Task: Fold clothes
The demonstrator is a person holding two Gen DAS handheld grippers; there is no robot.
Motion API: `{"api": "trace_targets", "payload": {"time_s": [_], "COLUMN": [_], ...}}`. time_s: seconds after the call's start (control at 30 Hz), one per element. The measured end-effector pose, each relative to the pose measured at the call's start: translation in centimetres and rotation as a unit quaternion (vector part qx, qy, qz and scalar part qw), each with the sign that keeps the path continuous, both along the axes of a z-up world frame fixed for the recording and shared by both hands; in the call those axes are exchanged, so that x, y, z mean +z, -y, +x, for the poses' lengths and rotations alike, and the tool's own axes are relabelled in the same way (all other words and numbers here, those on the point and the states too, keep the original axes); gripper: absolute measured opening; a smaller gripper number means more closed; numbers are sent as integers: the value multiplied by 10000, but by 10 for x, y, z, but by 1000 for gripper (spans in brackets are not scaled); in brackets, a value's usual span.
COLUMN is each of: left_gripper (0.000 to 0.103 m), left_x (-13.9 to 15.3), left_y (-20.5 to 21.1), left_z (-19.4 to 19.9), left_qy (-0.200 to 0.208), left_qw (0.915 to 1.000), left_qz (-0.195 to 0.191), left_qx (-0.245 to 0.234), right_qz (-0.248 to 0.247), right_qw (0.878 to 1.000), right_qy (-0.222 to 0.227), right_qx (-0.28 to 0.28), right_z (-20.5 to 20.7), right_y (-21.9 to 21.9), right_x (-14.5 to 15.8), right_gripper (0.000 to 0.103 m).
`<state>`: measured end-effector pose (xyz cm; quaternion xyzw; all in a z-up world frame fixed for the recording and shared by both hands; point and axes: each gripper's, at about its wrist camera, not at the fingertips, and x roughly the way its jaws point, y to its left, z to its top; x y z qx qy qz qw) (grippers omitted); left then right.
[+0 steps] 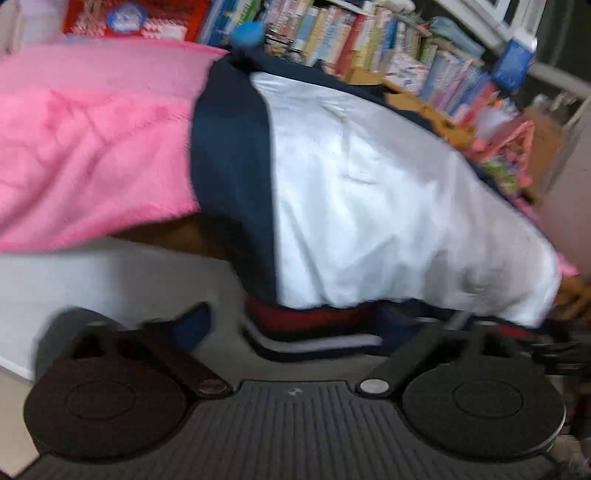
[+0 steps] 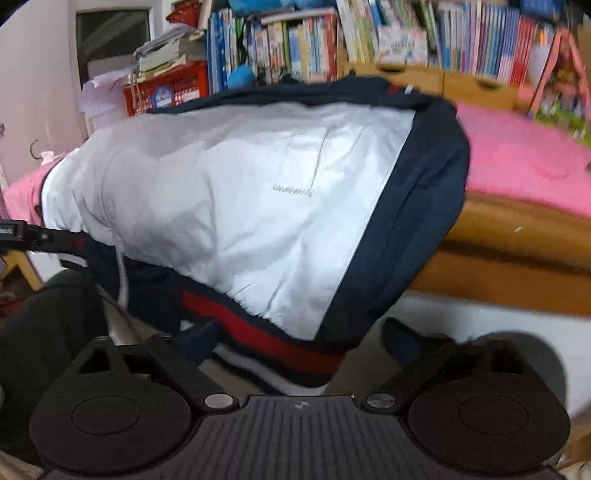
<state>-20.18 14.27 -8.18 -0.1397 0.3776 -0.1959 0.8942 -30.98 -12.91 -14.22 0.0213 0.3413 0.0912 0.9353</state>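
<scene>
While draped over bed edge, jacket [image 2: 229,206] shows white lining, navy border, red-striped hem; both grippers' fingers released.

Jacket [image 2: 236,192] lies on the blanket [image 2: 524,162], hem overhanging the edge, bookshelf [image 2: 406,37] behind

Navy-and-white jacket [image 1: 369,192] over pink blanket [image 1: 92,147], before bookshelf [image 1: 351,37].

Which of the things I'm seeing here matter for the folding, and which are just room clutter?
For the job:
- navy and white jacket, hem hanging off the bed edge
- pink blanket, the surface under it
- left hand-held gripper
- right hand-held gripper

Lying about:
- books on the shelf
- red crate
- blue plush toy
</scene>
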Motion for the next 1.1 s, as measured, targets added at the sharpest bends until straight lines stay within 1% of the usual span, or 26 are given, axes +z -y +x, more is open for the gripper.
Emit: {"api": "trace_targets", "payload": {"time_s": [0.03, 0.07, 0.1, 0.13, 0.17, 0.27, 0.33, 0.37, 0.43, 0.5, 0.57, 0.6, 0.7, 0.73, 0.77, 0.83, 0.87, 0.9, 0.93, 0.97, 1.0, 1.1], "left_gripper": [50, 49, 49, 49, 49, 52, 54, 55, 55, 55, 55, 55, 56, 59, 65, 72, 77, 78, 80, 81, 83, 85], "left_x": [4, 10, 19, 31, 44, 86, 106, 113, 118, 122, 124, 124, 120, 118, 116, 109, 106, 103, 100, 97, 94, 94], "left_y": [-1, -2, -3, -2, 0, 11, 21, 27, 39, 47, 52, 54, 57, 58, 58, 54, 51, 48, 45, 44, 44, 42], "left_z": [-2, -4, -8, -12, -14, -13, 3, 12, 31, 56, 85, 99, 136, 146, 155, 166, 170, 172, 171, 171, 171, 166], "left_qy": [-107, -131, -76, 34, 193, 815, 1108, 1217, 1297, 1364, 1461, 1493, 1507, 1494, 1474, 1419, 1407, 1398, 1400, 1415, 1433, 1509], "left_qw": [9996, 9988, 9977, 9959, 9941, 9854, 9790, 9762, 9752, 9760, 9781, 9796, 9861, 9880, 9889, 9896, 9897, 9897, 9895, 9889, 9881, 9853], "left_qz": [-236, -423, -584, -742, -827, -926, -1017, -1061, -1086, -1101, -1019, -962, -566, -360, -209, 5, 56, 110, 192, 325, 454, 735], "left_qx": [-122, -212, -335, -517, -673, -1176, -1378, -1449, -1427, -1294, -1073, -940, -402, -180, -10, 220, 260, 290, 297, 311, 319, 314], "right_qz": [105, 207, 336, 465, 568, 712, 873, 983, 1240, 1604, 2068, 2219, 2391, 2397, 2437, 2556, 2602, 2616, 2554, 2389, 2195, 1419], "right_qw": [9999, 9996, 9993, 9987, 9981, 9937, 9892, 9876, 9856, 9817, 9738, 9706, 9653, 9642, 9625, 9576, 9557, 9548, 9555, 9578, 9602, 9698], "right_qy": [-102, -145, -115, -85, 2, 635, 948, 1007, 984, 938, 935, 935, 915, 892, 851, 798, 805, 844, 915, 1013, 1120, 1399], "right_qx": [83, 106, 148, 190, 255, 590, 694, 693, 596, 427, 157, 6, -522, -702, -841, -1067, -1117, -1135, -1161, -1239, -1314, -1403], "right_z": [2, 0, -4, -8, -12, -24, -14, -2, 32, 64, 96, 111, 155, 171, 179, 189, 187, 183, 179, 171, 164, 146], "right_y": [0, 0, -1, -1, -3, -9, -9, -8, -2, 7, 20, 27, 50, 60, 68, 85, 92, 97, 103, 108, 112, 121], "right_x": [3, 8, 19, 29, 42, 94, 121, 129, 137, 140, 143, 144, 140, 132, 130, 124, 120, 116, 115, 115, 116, 121], "right_gripper": [62, 52, 47, 36, 33, 33, 33, 33, 33, 33, 33, 33, 33, 33, 34, 38, 41, 43, 59, 70, 88, 89]}}
